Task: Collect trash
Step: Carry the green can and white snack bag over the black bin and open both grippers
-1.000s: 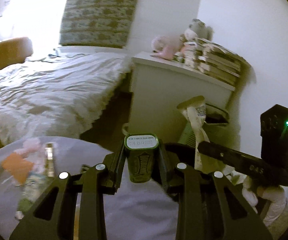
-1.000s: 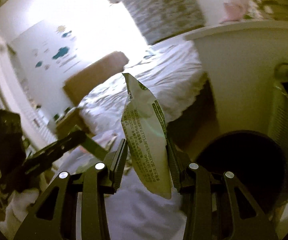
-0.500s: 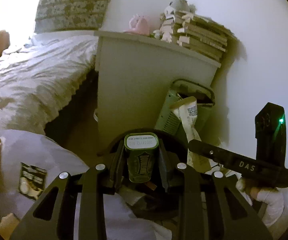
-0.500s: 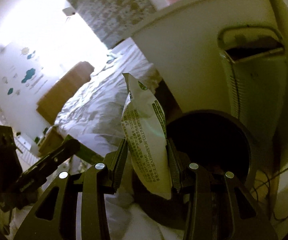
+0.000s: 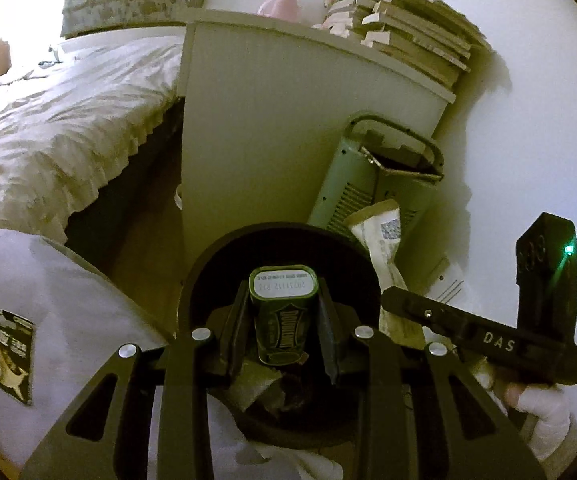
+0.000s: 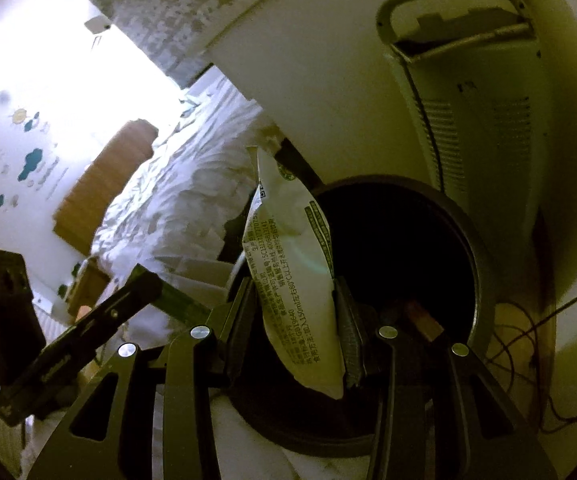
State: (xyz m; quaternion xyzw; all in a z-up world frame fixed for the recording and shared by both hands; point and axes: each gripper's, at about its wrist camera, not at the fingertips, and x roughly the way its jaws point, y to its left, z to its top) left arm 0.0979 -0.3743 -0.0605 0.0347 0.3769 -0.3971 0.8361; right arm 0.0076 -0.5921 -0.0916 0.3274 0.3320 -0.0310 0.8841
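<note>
My left gripper (image 5: pixel 282 330) is shut on a small green tin (image 5: pixel 281 312) and holds it over the mouth of a round black trash bin (image 5: pixel 224 252). My right gripper (image 6: pixel 294 328) is shut on a white printed sachet (image 6: pixel 294 264) and holds it over the same bin (image 6: pixel 464 232). The bin holds some wrappers (image 5: pixel 256 384) and a brown piece (image 6: pixel 422 322). The right gripper and its sachet (image 5: pixel 380 236) show at the right of the left wrist view. The left gripper's body (image 6: pixel 76 328) shows at the left of the right wrist view.
A white cabinet (image 5: pixel 288 128) stands behind the bin, with a green-grey appliance (image 5: pixel 368 184) beside it against the wall. A bed (image 5: pixel 56 120) lies to the left. A white-covered surface (image 5: pixel 48 292) with a dark packet (image 5: pixel 8 354) sits at lower left. Cables (image 6: pixel 536 320) lie right of the bin.
Both grippers have moved forward and tilted down from above the white surface to over the bin's mouth, still holding the tin and the sachet.
</note>
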